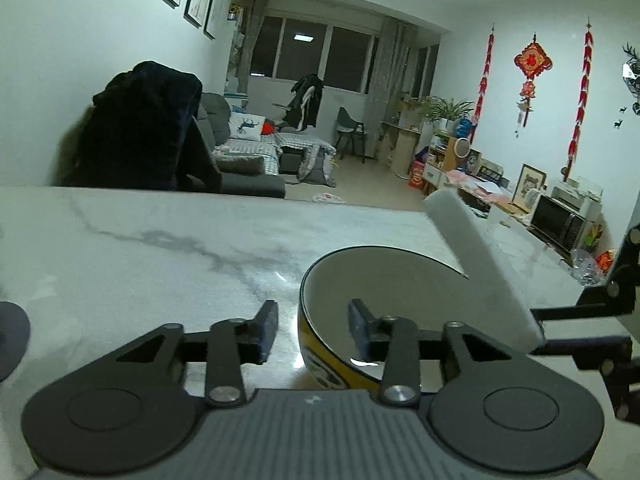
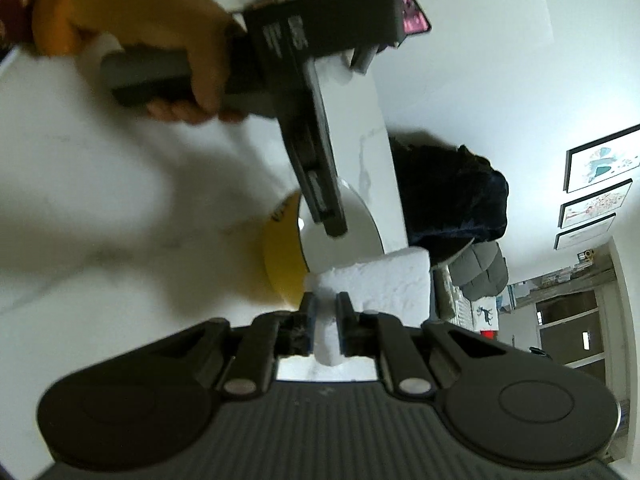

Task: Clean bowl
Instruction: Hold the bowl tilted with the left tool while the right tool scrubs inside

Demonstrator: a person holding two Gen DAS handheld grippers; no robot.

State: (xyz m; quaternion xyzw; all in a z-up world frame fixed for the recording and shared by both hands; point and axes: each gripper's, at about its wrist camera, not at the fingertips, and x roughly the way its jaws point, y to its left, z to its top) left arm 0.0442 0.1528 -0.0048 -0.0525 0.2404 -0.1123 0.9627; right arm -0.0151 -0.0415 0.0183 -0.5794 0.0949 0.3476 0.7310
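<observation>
A bowl (image 1: 384,280), yellow outside and white inside, stands on the white marble table (image 1: 160,248). My left gripper (image 1: 313,326) is open, its jaws astride the bowl's near rim, one finger outside and one inside. My right gripper (image 2: 325,306) is shut on a white sponge (image 2: 384,280). The sponge (image 1: 480,264) hangs over the bowl's right rim in the left wrist view. In the right wrist view the bowl (image 2: 336,236) lies just beyond the sponge, with the left gripper (image 2: 332,224) reaching into it.
A chair draped with a dark coat (image 1: 148,128) stands at the table's far edge. A living room with a sofa (image 1: 248,156) lies beyond. A hand in a yellow sleeve (image 2: 152,32) holds the left gripper's handle.
</observation>
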